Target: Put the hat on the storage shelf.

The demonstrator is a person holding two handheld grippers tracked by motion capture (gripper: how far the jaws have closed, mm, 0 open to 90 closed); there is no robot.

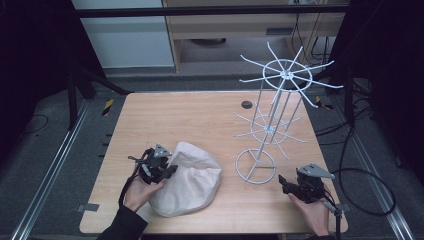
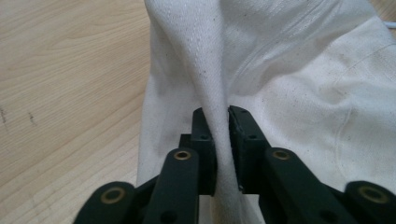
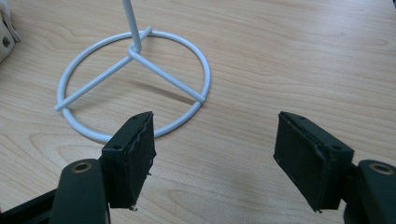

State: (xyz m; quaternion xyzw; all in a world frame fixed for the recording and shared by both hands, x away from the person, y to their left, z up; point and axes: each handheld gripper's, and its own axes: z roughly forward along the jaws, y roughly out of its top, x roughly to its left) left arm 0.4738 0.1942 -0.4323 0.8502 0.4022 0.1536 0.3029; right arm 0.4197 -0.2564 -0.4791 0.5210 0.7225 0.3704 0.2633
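Observation:
A cream-white cloth hat [image 1: 187, 177] lies on the wooden table [image 1: 200, 115], near its front edge and left of centre. My left gripper [image 1: 169, 172] is at the hat's left side, shut on a raised fold of the cloth [image 2: 215, 98]; the fold runs up between the two black jaws. A white wire rack [image 1: 272, 117] with spoked tiers stands upright at the right of the table. Its ring base [image 3: 135, 84] lies just beyond my right gripper [image 3: 215, 140], which is open and holds nothing. In the high view the right gripper [image 1: 285, 184] sits near the table's front right corner.
A small dark round hole [image 1: 246, 104] marks the table's far side. A black cable [image 1: 365, 185] loops off the table's right edge to the floor. Bare wood lies behind the hat and left of the rack.

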